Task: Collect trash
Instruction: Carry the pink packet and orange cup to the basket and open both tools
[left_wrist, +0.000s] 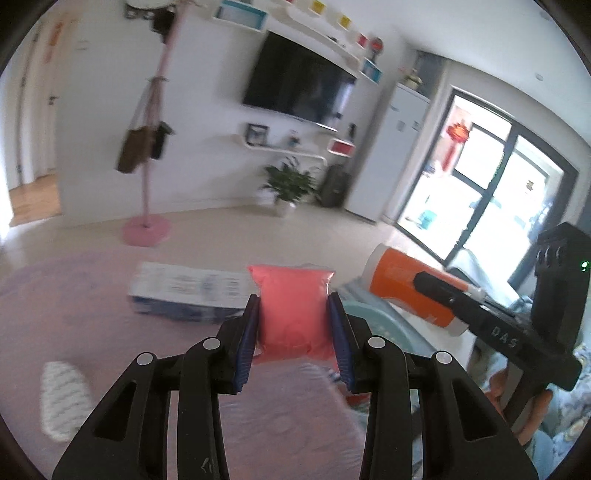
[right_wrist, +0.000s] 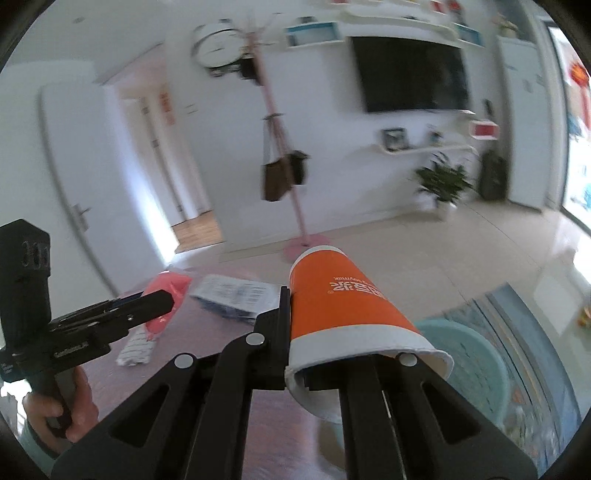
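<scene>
pale tiled flooring is running back to a white wall at twelve o'clock. nearest in the left wrist view, the left gripper (left_wrist: 293, 314) is pinching a pink packet (left_wrist: 293, 310) between its blue pads (left_wrist: 246, 350), lifted above a pinkish table (left_wrist: 74, 302). at three o'clock the right gripper (right_wrist: 314, 317) is clamping the wall of an orange paper cup (right_wrist: 343, 306), one finger inside the mouth, one outside, cup lying tilted. a turquoise basin (right_wrist: 476, 354) is sitting just beyond it. further out, a printed flat pack (left_wrist: 192, 291) is lying on the table. farthest, a pink coat stand (left_wrist: 147, 155), potted plant (left_wrist: 290, 184) and television (left_wrist: 299, 81) are lining the wall.
</scene>
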